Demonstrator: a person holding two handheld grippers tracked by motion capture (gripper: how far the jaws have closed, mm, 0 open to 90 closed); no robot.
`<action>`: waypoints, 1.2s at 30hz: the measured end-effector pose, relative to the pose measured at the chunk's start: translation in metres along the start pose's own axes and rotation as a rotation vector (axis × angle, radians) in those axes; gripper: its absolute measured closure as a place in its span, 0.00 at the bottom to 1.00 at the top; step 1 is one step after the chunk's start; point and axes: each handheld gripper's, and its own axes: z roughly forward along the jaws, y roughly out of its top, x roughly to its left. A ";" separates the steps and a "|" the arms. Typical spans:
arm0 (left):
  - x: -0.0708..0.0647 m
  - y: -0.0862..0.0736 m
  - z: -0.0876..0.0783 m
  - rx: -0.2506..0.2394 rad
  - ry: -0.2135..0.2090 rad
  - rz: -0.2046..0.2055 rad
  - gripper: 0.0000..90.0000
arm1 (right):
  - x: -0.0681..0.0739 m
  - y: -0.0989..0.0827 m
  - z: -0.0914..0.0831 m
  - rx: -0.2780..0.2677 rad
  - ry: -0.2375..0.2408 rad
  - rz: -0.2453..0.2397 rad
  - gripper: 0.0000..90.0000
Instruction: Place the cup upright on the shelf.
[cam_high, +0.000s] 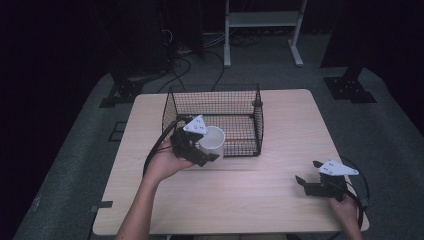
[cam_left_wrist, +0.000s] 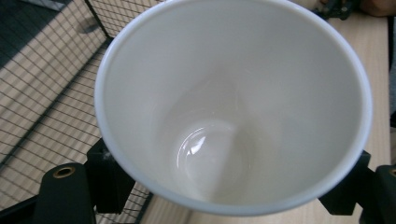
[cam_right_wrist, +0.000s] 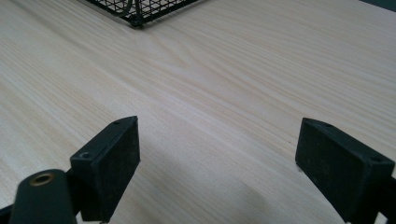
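Observation:
A white cup (cam_high: 212, 141) is held at the front left corner of the black wire basket (cam_high: 248, 102), with my left gripper (cam_high: 202, 150) shut on it. In the left gripper view the cup (cam_left_wrist: 233, 107) is seen from above, empty, with the two black jaws pressed on its sides and the basket's mesh (cam_left_wrist: 42, 98) to the left. My right gripper (cam_high: 309, 176) rests low near the table's front right corner, open, with nothing between its fingers (cam_right_wrist: 112, 163); bare wood lies ahead of it.
The light wooden table (cam_high: 280, 200) has the basket at its back middle; a corner of the basket (cam_right_wrist: 140, 9) appears at the top of the right gripper view. Dark floor, stands and cables surround the table.

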 end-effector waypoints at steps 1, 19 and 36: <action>0.001 0.003 -0.001 0.000 -0.001 0.000 0.23 | 0.000 0.000 0.000 0.001 0.000 -0.001 0.15; 0.038 0.034 -0.003 0.031 0.027 -0.008 0.23 | 0.000 0.000 0.000 -0.001 0.004 0.000 0.15; 0.071 0.043 0.008 0.058 0.045 -0.050 0.23 | -0.001 0.000 0.000 -0.008 0.004 0.004 0.15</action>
